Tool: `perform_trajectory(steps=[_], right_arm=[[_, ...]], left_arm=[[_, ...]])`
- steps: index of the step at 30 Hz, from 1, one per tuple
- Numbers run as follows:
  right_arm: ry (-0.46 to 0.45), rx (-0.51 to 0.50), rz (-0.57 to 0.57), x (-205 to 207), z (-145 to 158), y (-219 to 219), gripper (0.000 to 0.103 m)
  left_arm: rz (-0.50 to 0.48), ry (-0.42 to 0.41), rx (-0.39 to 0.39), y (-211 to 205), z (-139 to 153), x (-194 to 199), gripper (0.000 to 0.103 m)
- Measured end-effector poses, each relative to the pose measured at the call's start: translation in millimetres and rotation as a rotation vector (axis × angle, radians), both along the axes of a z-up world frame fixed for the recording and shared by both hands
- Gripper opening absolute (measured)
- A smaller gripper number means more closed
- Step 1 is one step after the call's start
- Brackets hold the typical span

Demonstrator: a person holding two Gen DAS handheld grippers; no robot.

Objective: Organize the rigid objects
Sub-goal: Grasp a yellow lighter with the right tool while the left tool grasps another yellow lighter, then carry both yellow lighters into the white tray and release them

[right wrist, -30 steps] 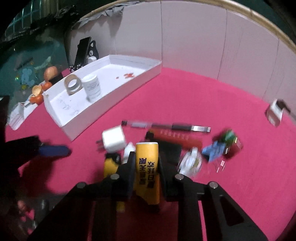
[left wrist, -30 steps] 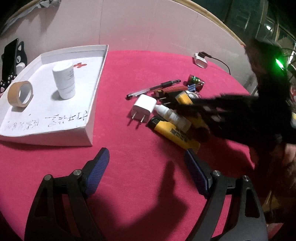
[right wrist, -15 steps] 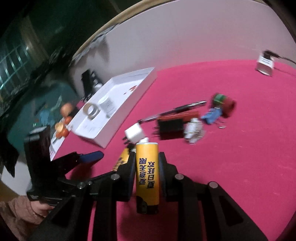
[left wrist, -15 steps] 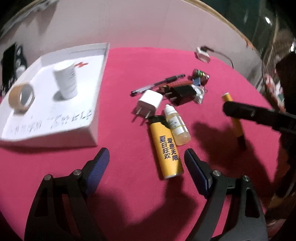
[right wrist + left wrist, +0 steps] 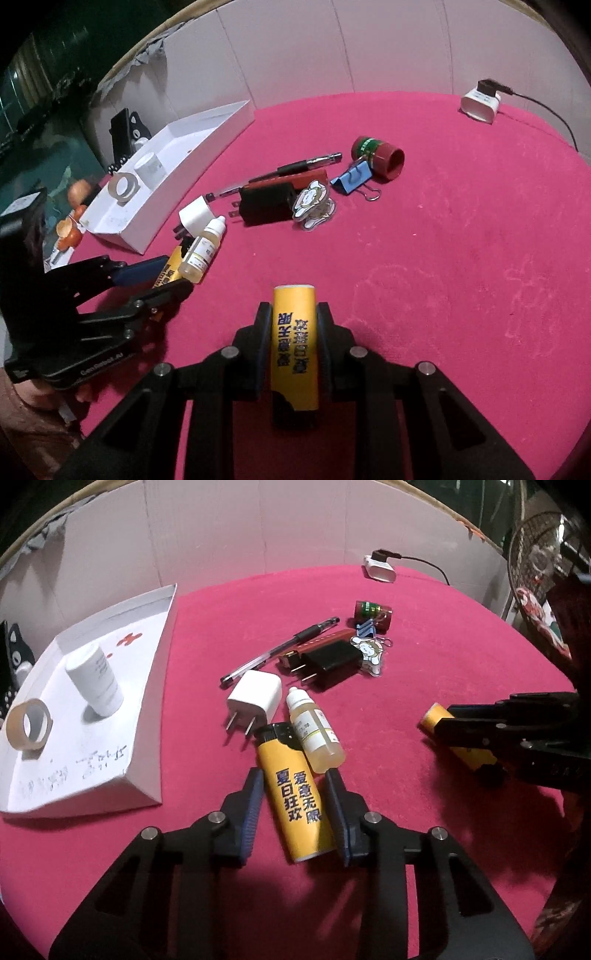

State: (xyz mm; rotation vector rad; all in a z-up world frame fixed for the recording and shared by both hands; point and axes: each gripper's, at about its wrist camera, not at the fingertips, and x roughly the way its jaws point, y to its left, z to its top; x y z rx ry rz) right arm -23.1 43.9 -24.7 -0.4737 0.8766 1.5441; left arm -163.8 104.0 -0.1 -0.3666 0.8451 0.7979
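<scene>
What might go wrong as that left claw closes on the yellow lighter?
The dropper bottle lies against the yellow lighter, so the closing left gripper may nudge it and send it rolling. The white charger sits close by the lighter's black top and may get pushed. The right gripper already clamps a second lighter.

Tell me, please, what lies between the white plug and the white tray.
Nothing lies there: the left wrist view shows only bare red tablecloth between the white plug and the white tray.

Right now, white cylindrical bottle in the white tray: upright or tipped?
Upright. The white cylindrical bottle stands on its base on the white tray floor, beside the tape roll.
</scene>
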Motion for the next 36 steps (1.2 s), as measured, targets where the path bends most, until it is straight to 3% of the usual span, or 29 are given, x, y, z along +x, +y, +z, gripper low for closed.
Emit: perform_trajectory(steps=[11,14,19,24,36], right_arm=[[-0.209,0.038,0.017,-20,-5,-18,0.026],[-0.255,0.044,0.026,-23,-4,-19,0.026],[-0.195,0.061,0.007,-18,0,-23,0.022],[-0.159,0.127,-0.031,-12,19,-31,0.022],[-0.157,0.225,-0.027,-20,50,-26,0.022]], left_arm=[[0.003,-0.020,-0.010,-1,0,-2,0.034],[-0.002,-0.030,-0.007,-3,2,-5,0.023],[0.009,-0.076,-0.003,-6,8,-16,0.023],[0.027,-0.116,0.057,-13,27,-30,0.023],[0.125,-0.183,0.180,-10,64,-63,0.023]])
